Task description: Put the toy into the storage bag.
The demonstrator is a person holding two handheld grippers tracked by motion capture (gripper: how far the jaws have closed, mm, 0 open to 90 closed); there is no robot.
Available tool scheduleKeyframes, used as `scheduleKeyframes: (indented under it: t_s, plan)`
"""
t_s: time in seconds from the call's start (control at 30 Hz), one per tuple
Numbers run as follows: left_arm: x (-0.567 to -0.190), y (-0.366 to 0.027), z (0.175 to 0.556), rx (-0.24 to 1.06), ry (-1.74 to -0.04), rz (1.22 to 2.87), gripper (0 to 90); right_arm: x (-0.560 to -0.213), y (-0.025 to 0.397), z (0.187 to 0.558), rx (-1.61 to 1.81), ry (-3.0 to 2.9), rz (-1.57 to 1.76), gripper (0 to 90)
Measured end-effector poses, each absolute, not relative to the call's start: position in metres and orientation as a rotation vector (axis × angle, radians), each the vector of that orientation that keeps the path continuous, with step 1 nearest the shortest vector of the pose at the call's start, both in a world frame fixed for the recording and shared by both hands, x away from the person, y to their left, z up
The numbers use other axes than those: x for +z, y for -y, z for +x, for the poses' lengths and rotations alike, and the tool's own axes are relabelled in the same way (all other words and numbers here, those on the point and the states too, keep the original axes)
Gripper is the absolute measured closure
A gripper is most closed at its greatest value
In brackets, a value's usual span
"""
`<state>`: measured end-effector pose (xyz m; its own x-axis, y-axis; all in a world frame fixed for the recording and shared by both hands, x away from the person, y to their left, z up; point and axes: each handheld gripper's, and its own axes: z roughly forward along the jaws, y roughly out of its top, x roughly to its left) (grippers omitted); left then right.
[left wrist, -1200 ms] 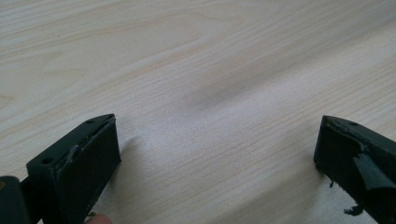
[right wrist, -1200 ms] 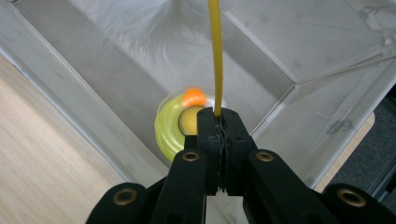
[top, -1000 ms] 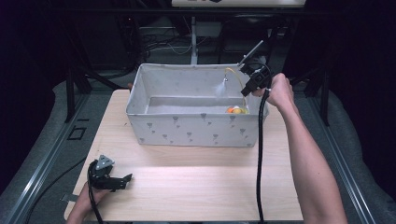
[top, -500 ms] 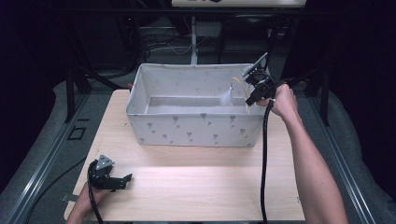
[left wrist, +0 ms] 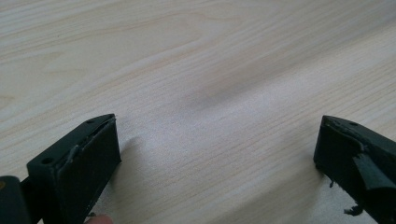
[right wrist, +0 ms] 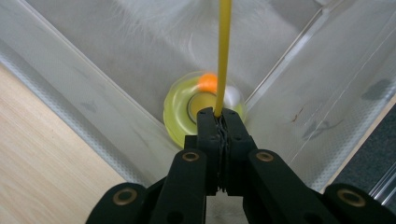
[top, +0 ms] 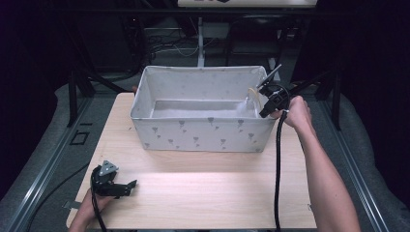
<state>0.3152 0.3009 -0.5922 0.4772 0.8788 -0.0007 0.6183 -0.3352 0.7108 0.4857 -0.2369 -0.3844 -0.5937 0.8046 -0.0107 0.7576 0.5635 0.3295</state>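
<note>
My right gripper point(top: 257, 99) hangs over the right end of a grey fabric bin point(top: 203, 131), just inside its rim. Its jaws are shut on a thin yellow piece point(right wrist: 223, 51), seen edge-on as a narrow strip in the right gripper view point(right wrist: 219, 115). In the high view that piece looks like a pale ring point(top: 251, 93). Below it, in the bin's bottom corner, lies a yellow-green ring-shaped thing point(right wrist: 187, 114) with an orange spot. My left gripper point(top: 129, 187) rests open on the wooden table point(top: 208, 193) at the front left, with bare wood between its jaws point(left wrist: 219, 135).
The bin stands at the back middle of the table, with tall soft walls. A black cable point(top: 278, 164) trails from the right gripper along the person's forearm. A metal frame and dark floor surround the table.
The right gripper has moved lower and slightly nearer over the bin's right end, with the yellow piece still in its jaws. The left gripper has not moved.
</note>
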Motion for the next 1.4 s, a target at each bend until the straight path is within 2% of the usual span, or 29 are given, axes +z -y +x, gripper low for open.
scheduleKeyframes:
  t_s: [0.47, 0.87, 1.2, 1.23, 1.3, 1.4]
  plan:
    - [-0.592, -0.301, 0.315, 0.514, -1.234, 2.073, 0.3, -0.393, 0.240, 0.488, 0.403, -2.645, 1.375, 87.9]
    - [-0.592, -0.301, 0.315, 0.511, -1.234, 2.075, 0.3, -0.373, 0.243, 0.485, 0.465, -2.605, 1.376, 82.8]
    - [-0.592, -0.301, 0.315, 0.511, -1.233, 2.075, 0.3, -0.351, 0.239, 0.481, 0.497, -2.590, 1.349, 72.5]
    - [-0.592, -0.301, 0.315, 0.511, -1.233, 2.076, 0.3, -0.345, 0.236, 0.480, 0.516, -2.582, 1.338, 66.4]
    - [-0.592, -0.301, 0.315, 0.511, -1.233, 2.075, 0.3, -0.339, 0.233, 0.478, 0.529, -2.582, 1.327, 59.8]
    - [-0.592, -0.301, 0.315, 0.511, -1.233, 2.076, 0.3, -0.330, 0.227, 0.474, 0.555, -2.579, 1.302, 52.9]
